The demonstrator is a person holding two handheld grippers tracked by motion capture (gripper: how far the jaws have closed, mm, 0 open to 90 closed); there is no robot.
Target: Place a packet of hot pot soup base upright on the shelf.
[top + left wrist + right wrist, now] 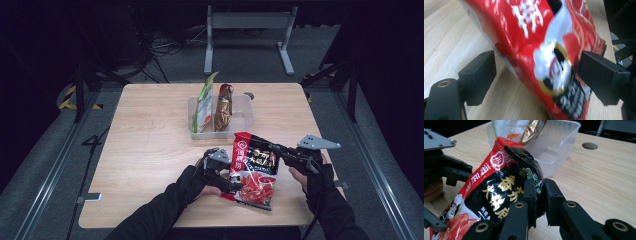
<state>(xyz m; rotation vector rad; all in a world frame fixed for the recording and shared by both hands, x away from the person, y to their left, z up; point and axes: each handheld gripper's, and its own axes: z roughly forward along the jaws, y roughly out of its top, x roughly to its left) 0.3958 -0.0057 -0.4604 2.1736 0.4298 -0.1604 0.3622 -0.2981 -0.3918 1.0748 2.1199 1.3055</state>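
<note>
Holding a red pouch (253,167) above the near edge of the table (150,135), both grippers work at its sides. Pouch tilted: long axis runs from its top edge, toward the tub (245,117), down to its bottom edge near the person. Printed face up and turned toward the right gripper (280,151).

Right gripper: jaws pinched shut on the pouch's right edge near the top; in the right gripper view the pads (530,195) clamp the crumpled foil.

Left gripper (226,176): at the pouch's lower left. In the left gripper view the jaws stand wide on either side of the pouch (544,52), a gap at the left pad (480,75); right pad close against the foil, contact unclear. Reads as open.

Clear plastic tub sits mid-table, just beyond the pouch. Inside, standing upright at its left end: a green-and-white packet (204,107) and a brown-gold packet (223,106), side by side. Right part of the tub bare.
</note>
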